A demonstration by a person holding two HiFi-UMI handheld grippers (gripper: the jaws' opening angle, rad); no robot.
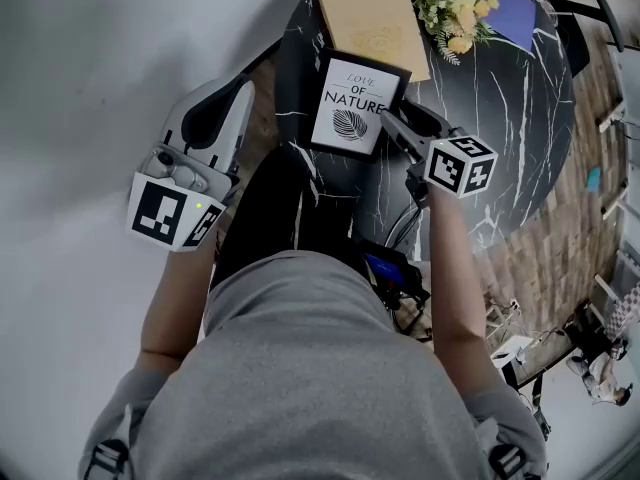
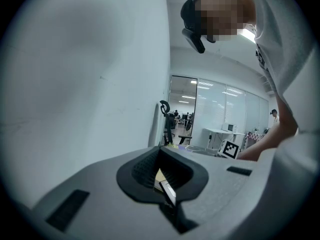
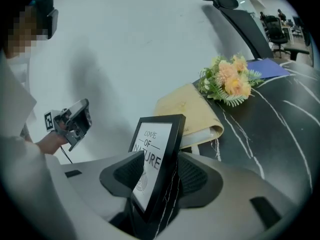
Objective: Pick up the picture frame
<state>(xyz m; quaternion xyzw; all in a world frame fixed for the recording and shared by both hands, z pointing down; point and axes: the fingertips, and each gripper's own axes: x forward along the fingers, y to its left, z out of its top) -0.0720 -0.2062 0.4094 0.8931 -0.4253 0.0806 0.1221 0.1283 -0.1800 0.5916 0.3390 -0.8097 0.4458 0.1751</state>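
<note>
picture frame (image 1: 356, 105): standing on table (image 1: 500, 98), 12 o'clock
right gripper (image 3: 160, 174): jaws wide apart — astride the picture frame, not pressing
left gripper (image 1: 232, 93): closed, empty — 9 o'clock

Pretty clearly an office you're standing in. Off to one side there's a run of floor-to-ceiling glass partitions (image 2: 220, 109) with strip lights (image 2: 205, 83) in the ceiling. Behind the glass are desks and chairs, too small to make out in any detail. A white table (image 2: 222, 132) sits out in front of the glass. A black high-back office chair (image 3: 240, 19) with a headrest is parked by the plain white wall (image 1: 90, 78), and more swivel chairs (image 3: 280, 24) show further back. Under you there's wood-look flooring (image 1: 560, 238) and a round black marble-pattern table (image 1: 510, 138).
</note>
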